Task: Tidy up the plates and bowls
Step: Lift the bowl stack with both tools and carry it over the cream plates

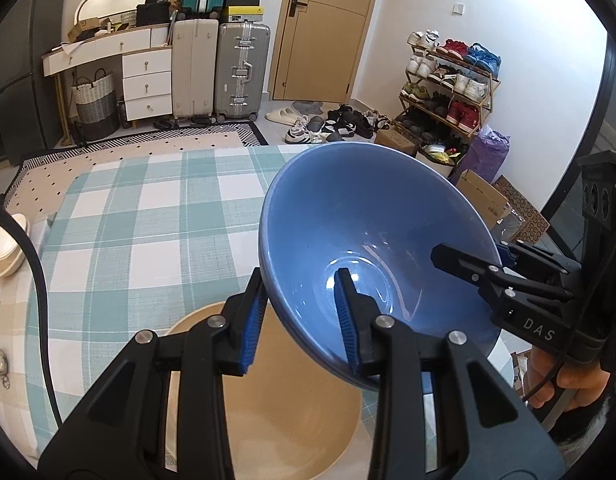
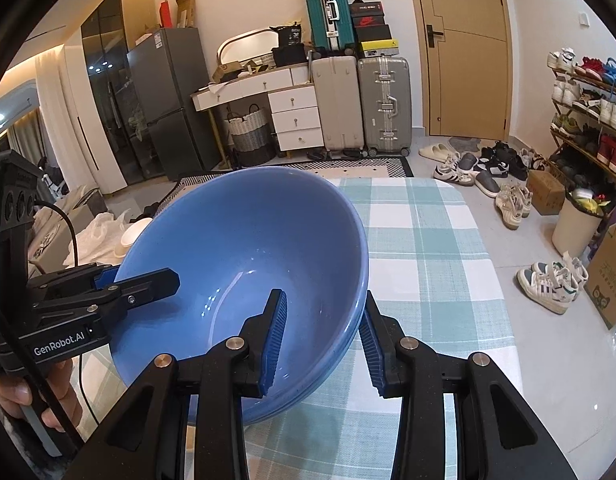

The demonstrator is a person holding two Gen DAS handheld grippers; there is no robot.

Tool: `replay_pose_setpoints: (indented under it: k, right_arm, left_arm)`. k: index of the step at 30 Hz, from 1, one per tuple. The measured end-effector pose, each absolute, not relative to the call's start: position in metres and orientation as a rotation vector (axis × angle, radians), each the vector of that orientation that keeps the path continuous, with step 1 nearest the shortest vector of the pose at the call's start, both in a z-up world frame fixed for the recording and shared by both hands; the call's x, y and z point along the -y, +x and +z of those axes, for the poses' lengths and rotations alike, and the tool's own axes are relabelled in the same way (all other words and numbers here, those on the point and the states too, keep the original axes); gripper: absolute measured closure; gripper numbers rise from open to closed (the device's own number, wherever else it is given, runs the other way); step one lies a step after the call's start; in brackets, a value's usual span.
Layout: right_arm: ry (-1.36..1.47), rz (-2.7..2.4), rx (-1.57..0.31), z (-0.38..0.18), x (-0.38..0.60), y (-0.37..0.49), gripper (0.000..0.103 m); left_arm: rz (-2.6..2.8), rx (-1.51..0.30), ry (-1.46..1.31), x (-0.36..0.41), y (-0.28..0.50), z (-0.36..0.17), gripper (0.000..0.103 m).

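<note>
Blue bowl [image 1: 371,240]: lifted, tilted, directly above the tan bowl [image 1: 276,412] on the checked tablecloth [image 1: 148,220]
Left gripper [image 1: 302,316]: pinching the blue bowl's near-left rim; one finger inside, one outside
Right gripper [image 2: 323,338]: clamping the opposite rim likewise; both equally near
Next move, I'd judge: level it, lower straight into the tan bowl

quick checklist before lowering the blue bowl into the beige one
1. Left tongs straddle the blue bowl rim: ok.
2. Right tongs straddle the opposite rim: ok.
3. Pads actually clamped tight: cannot tell.
4. Blue bowl level: not ok, tilted in both views.
5. Beige bowl directly below: ok in the left wrist view.
6. Beige bowl empty: ok where visible.
</note>
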State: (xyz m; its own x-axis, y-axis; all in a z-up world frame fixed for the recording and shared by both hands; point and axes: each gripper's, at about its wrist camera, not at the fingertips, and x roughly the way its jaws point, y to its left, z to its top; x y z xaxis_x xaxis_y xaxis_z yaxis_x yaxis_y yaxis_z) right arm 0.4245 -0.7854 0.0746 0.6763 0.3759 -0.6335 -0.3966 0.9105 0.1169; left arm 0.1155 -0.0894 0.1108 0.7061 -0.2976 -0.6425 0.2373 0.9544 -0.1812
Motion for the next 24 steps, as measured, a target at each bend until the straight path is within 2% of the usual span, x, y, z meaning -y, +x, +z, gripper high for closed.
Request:
replay_pose_setpoints:
  k: [11,24]
  right_arm:
    - [-0.048,0.495,-0.699,0.078,0.753,0.413,0.065]
    - [-0.077,0.569,-0.726,0.065,0.712,0.408,0.065]
  left_arm:
    - [-0.232,-0.705,-0.098,0.049,0.077,0.127,0.073]
    - [-0.156,-0.727,-0.124,0.005,0.062,0.110,0.073]
